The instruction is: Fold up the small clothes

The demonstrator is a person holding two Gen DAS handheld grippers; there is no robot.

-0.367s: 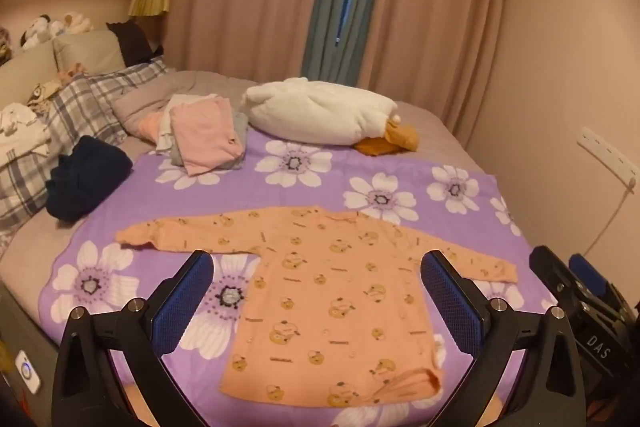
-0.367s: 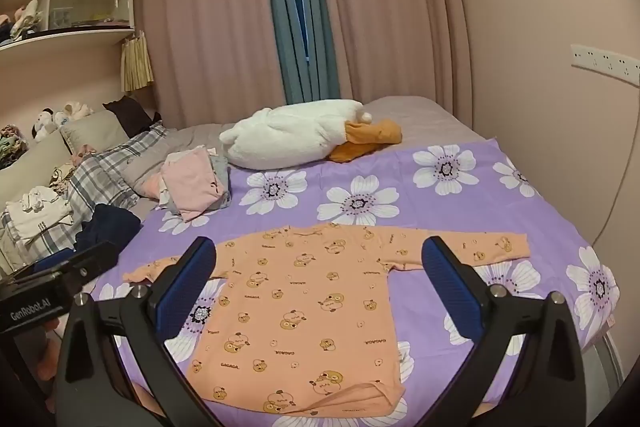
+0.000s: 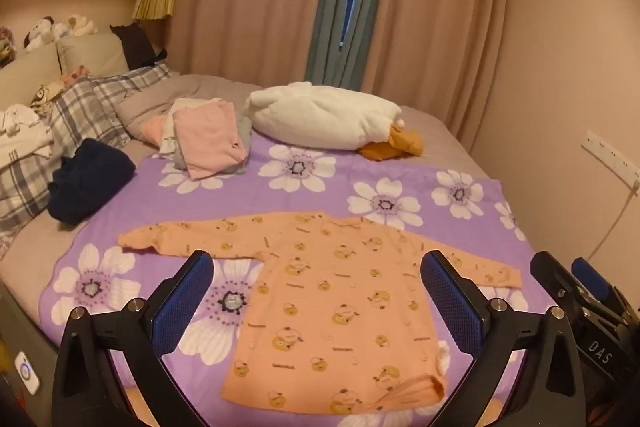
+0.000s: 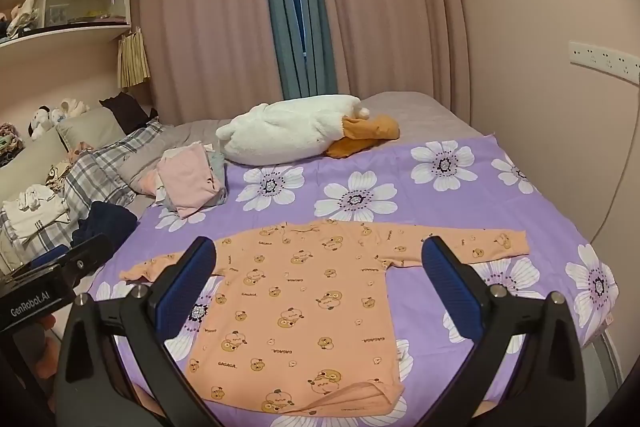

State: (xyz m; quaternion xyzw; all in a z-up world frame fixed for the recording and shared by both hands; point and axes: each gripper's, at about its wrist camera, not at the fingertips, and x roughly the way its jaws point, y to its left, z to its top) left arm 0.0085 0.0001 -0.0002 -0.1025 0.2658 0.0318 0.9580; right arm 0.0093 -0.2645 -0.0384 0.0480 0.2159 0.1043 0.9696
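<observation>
The purple flowered sheet (image 4: 460,195) lies bare all around the orange shirt (image 4: 304,307), so there is open passage on every side of it, widest toward the wall on the right. Beyond the collar, a stack of folded clothes (image 4: 192,183) and a white duck plush (image 4: 288,131) block the far part of the bed. A dark blue garment (image 3: 90,179) crowds the left edge; whether it touches the sheet is hard to tell. Both grippers hover with nothing between their wide-spread jaws.
</observation>
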